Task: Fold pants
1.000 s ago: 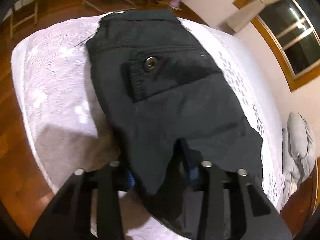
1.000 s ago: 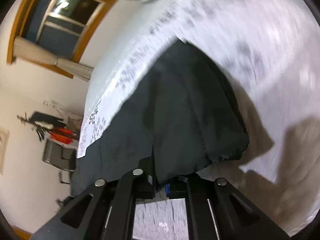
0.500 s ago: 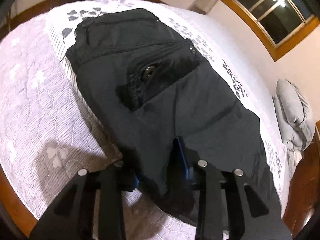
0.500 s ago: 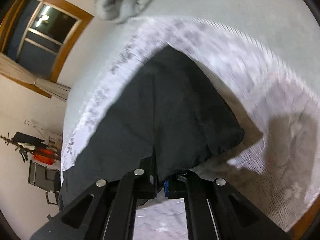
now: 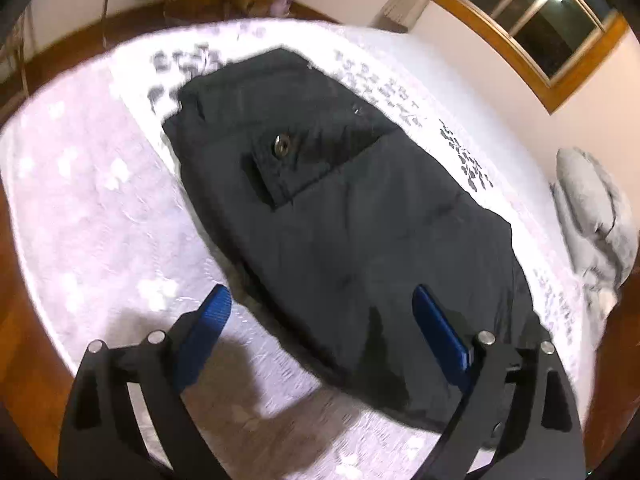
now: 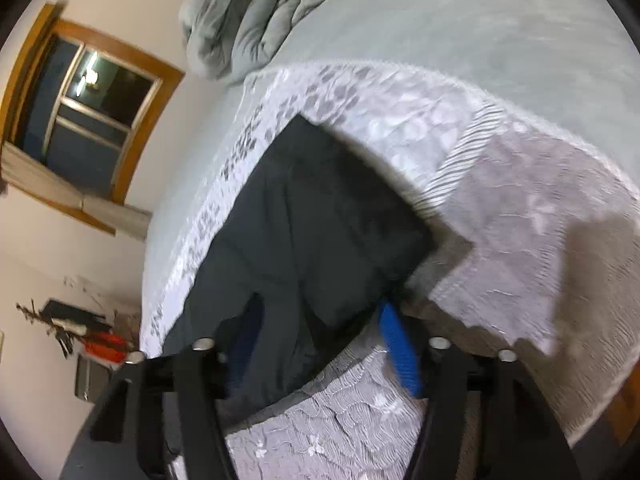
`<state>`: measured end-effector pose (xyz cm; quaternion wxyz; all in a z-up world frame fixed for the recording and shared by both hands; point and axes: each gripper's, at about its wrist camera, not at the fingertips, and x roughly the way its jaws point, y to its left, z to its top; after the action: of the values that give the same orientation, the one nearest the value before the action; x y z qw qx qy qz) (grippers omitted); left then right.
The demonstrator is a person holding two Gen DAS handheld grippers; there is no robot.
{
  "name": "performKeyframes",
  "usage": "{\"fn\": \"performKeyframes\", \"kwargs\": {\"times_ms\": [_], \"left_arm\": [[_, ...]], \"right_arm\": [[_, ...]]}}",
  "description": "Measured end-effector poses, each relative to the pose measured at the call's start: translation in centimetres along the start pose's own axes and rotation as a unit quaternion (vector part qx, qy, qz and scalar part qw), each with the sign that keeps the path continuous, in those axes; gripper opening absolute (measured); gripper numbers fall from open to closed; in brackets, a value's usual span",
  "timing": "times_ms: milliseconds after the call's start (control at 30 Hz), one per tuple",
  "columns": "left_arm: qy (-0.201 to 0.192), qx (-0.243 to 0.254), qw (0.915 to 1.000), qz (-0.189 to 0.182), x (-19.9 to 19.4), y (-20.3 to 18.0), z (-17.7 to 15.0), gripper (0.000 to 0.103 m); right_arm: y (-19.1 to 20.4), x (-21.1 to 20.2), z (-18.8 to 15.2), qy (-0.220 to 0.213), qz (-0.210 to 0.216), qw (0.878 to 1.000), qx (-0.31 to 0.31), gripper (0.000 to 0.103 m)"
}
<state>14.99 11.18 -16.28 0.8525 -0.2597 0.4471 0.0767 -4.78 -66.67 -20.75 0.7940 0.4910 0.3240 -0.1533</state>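
Nearest me on my left wrist view, the left gripper (image 5: 320, 320) has its jaws opening wide, the blue pads (image 5: 438, 330) standing well apart with nothing pinched; the near hem of the black pants (image 5: 340, 208) lies just ahead of and between the fingertips, flat on the bedspread (image 5: 92, 200). On my right wrist view the right gripper (image 6: 320, 344) is opening as well, its blue pad (image 6: 398, 348) off the cloth on the right side, while the left finger is mostly hidden behind a drooping flap of fabric, so I cannot tell whether that side still touches; I see no pinch. I judge both corners are being let go so the layer I carried over can settle on top of the rest. Beyond the fingers the pants lie as a doubled dark slab across the quilted spread, the pocket flap with its metal snap button (image 5: 283, 145) facing up about midway, the waistband end farthest from the left fingers. That flat lie suits a further fold, I think, though the edge by the right fingers looks a little rumpled. Past the garment sit a crumpled grey duvet (image 6: 256, 20), a wood-framed window (image 5: 536, 24) and wooden floor (image 5: 24, 360).
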Motion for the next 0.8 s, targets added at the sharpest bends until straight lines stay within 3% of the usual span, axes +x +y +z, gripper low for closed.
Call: {"fn": "performKeyframes", "kwargs": {"times_ms": [67, 300, 367, 467, 533, 633, 800], "left_arm": [[-0.007, 0.031, 0.9994, 0.014, -1.0, -0.5, -0.1, 0.095], [-0.009, 0.069, 0.9975, 0.006, -2.2, -2.4, -0.8, 0.095], [-0.008, 0.08, 0.9967, 0.007, -2.2, -2.7, -0.9, 0.095], [-0.004, 0.092, 0.9957, 0.009, -2.0, -3.0, -1.3, 0.095], [-0.003, 0.098, 0.9951, 0.01, -2.0, -2.9, -1.4, 0.095], [-0.004, 0.099, 0.995, 0.017, -2.1, -2.4, -1.4, 0.095], [0.001, 0.076, 0.997, 0.019, -2.1, -1.0, -1.4, 0.095]], "right_arm": [[-0.7, -0.2, 0.0, -0.006, 0.001, 1.0, 0.012, 0.069], [-0.7, 2.1, 0.2, -0.002, 0.001, 1.0, 0.015, 0.069], [-0.3, 3.0, 0.5, 0.003, 0.005, 1.0, 0.016, 0.064], [-0.1, 4.3, 1.1, 0.008, 0.005, 1.0, 0.023, 0.042], [-0.2, 4.6, 1.3, 0.009, 0.022, 0.999, 0.032, 0.021], [0.8, 3.7, 1.3, -0.004, 0.034, 0.999, 0.02, 0.012], [5.2, 1.2, 1.0, -0.048, 0.02, 0.998, -0.035, 0.008]]}}
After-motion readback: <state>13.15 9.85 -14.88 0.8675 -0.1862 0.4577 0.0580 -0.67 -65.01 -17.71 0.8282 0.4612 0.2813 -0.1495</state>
